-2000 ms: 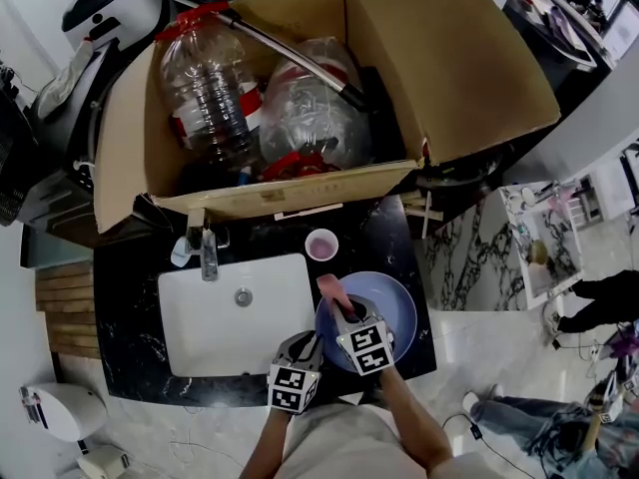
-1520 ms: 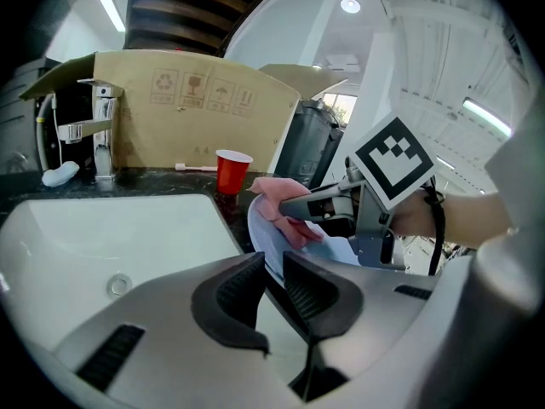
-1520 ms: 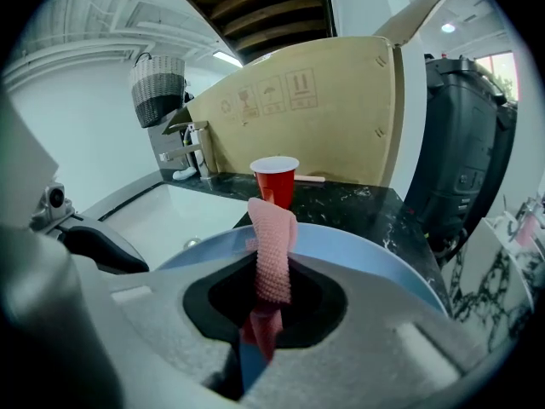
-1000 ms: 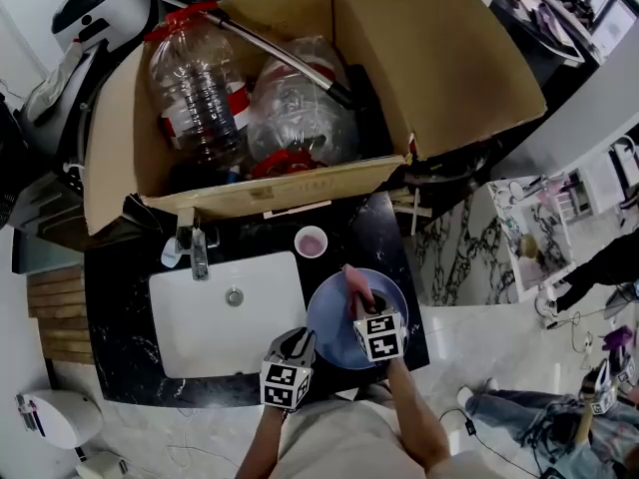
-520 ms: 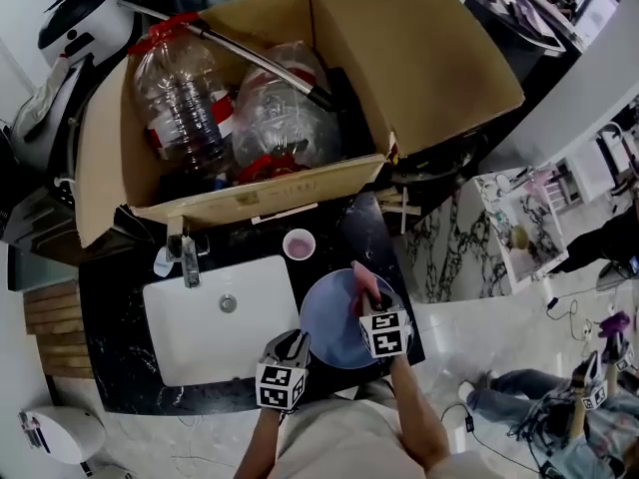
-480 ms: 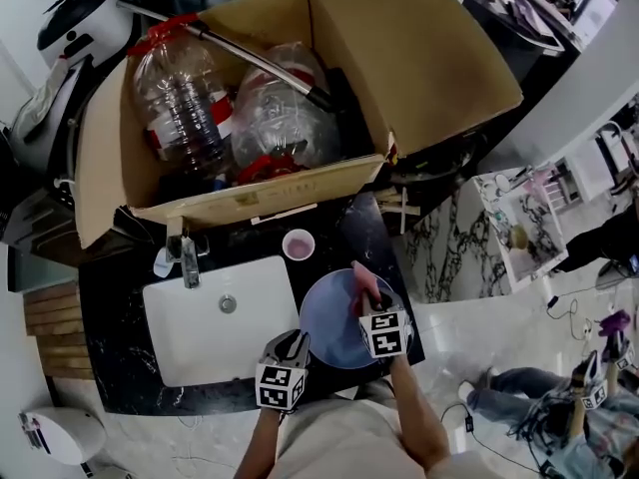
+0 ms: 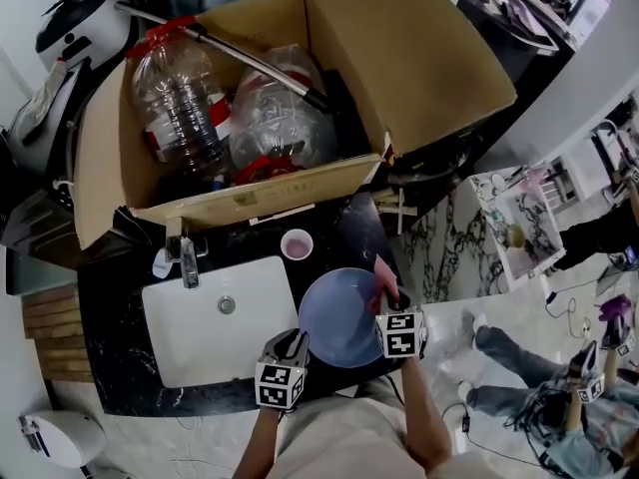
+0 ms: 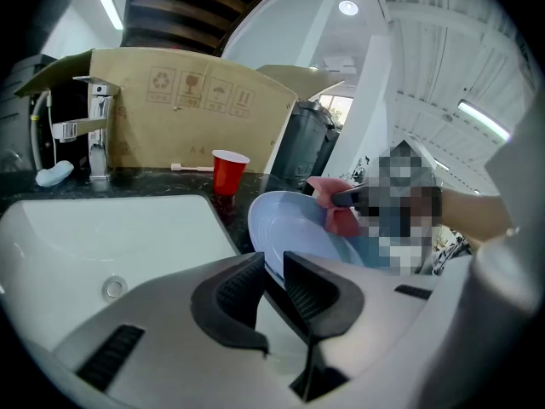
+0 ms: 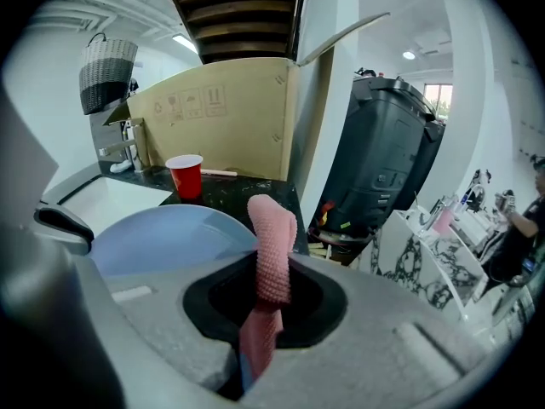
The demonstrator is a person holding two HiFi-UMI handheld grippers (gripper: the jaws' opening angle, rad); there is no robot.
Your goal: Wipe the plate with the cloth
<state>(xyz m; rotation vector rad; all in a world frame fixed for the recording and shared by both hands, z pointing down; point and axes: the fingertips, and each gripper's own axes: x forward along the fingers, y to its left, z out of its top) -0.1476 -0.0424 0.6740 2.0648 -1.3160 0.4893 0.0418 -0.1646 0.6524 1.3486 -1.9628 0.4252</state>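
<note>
Pale-blue plate (image 7: 339, 319) shows in head view over the black counter (image 7: 112, 347), just R of the white sink (image 7: 195, 345). L gripper (image 7: 296, 345) is at the plate's near-left rim. R gripper (image 7: 387, 299) is at the right rim, w/ the pink cloth (image 7: 382, 273) poking past its tips and touching the plate's edge. A cup (image 7: 297, 244) stands beyond the plate, apart from it. A big cardboard box (image 7: 419, 58) is behind.

L gripper view: jaws almost together, pinching the plate's (image 8: 285, 228) near rim betw. the pads. The plate is lifted and tipped up, not flat on the counter. The cloth (image 8: 334, 210) presses on the far part of the upper face, by the rim. The cup (image 8: 228, 170), red here, and a faucet (image 8: 95, 130) stand further back.

R gripper view: jaws closed on the cloth (image 9: 271, 228). It stands up as a folded strip betw. them, lower end hanging into the gap. The plate (image 9: 162, 239) lies just L of the cloth, rim right next to it.

Progress, my read: cloth is picked up and the plate held, so the prep is done and wiping looks under way, w/ the cloth at the R edge. No marks or wet show on the face, but I can't tell how much has been covered. Centre, L side and poss. the underside may be left.
</note>
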